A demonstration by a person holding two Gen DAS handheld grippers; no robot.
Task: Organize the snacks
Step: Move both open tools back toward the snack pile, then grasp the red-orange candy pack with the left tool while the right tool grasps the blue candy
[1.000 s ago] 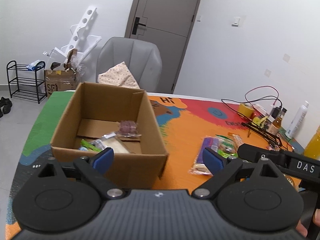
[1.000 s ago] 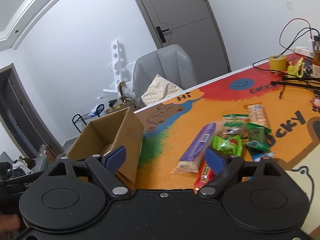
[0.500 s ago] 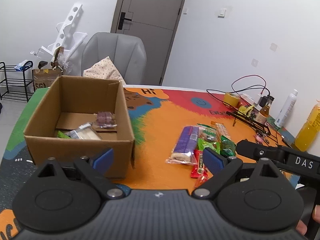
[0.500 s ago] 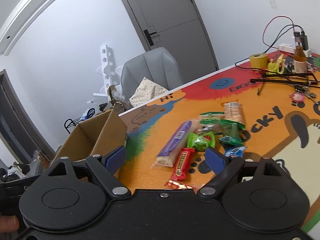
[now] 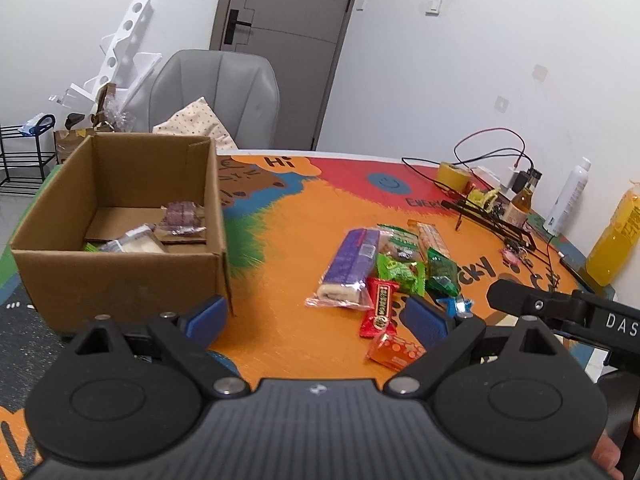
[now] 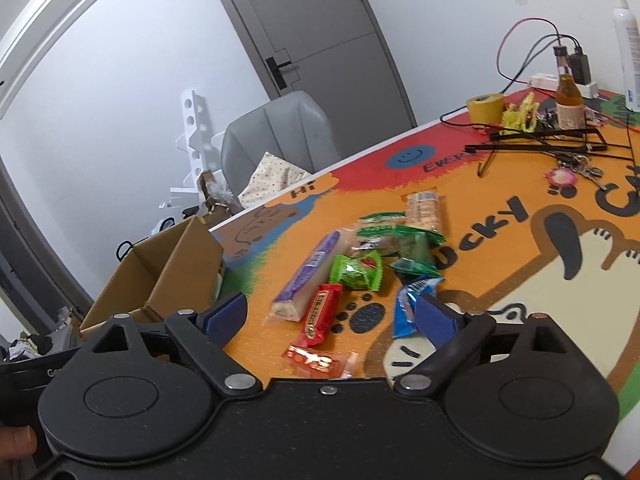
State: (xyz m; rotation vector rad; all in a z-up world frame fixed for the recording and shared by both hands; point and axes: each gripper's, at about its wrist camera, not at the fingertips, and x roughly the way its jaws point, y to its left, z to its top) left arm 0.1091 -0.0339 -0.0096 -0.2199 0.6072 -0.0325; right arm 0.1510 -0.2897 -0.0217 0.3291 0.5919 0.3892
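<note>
The snacks lie heaped on the table, right of the box, which holds a few more; the left gripper gapes empty; the right gripper has just been widening, empty, above a red bar.

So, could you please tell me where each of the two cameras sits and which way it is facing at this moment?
Left wrist: sits on the left gripper, facing down the table at the cardboard box and snack pile; its open fingers, the right gripper and a fingertip show.
Right wrist: sits on the right gripper, jaws just opened wider, empty, over the red bar; a finger shows lower left.
Shared: box, snacks, grey chair, door.
</note>
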